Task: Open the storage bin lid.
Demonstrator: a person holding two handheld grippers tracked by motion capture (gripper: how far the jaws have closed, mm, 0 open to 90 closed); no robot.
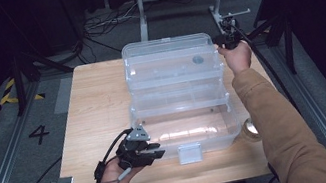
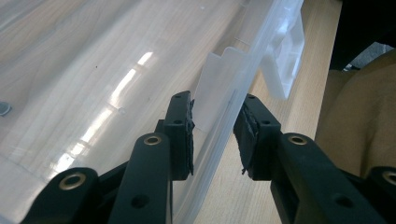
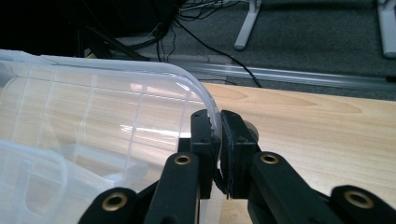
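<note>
A clear plastic storage box (image 1: 186, 133) stands on the wooden table (image 1: 93, 109) with its tiered trays spread out and its lid (image 1: 167, 52) raised at the far side. My left gripper (image 1: 157, 152) is at the box's near left corner. In the left gripper view its jaws (image 2: 215, 126) straddle the front wall (image 2: 219, 116), and a gap shows beside the wall. My right gripper (image 1: 223, 42) is at the lid's far right corner. In the right gripper view it (image 3: 218, 130) is shut on the lid's curved rim (image 3: 205, 95).
A white latch (image 1: 190, 154) hangs from the box's front wall, and the same latch (image 2: 285, 51) shows past the left jaws. A small round brownish object (image 1: 250, 128) lies on the table by the box's right side. A small grey disc (image 1: 197, 59) sits in the upper part. Cables and stand legs lie on the floor beyond the table.
</note>
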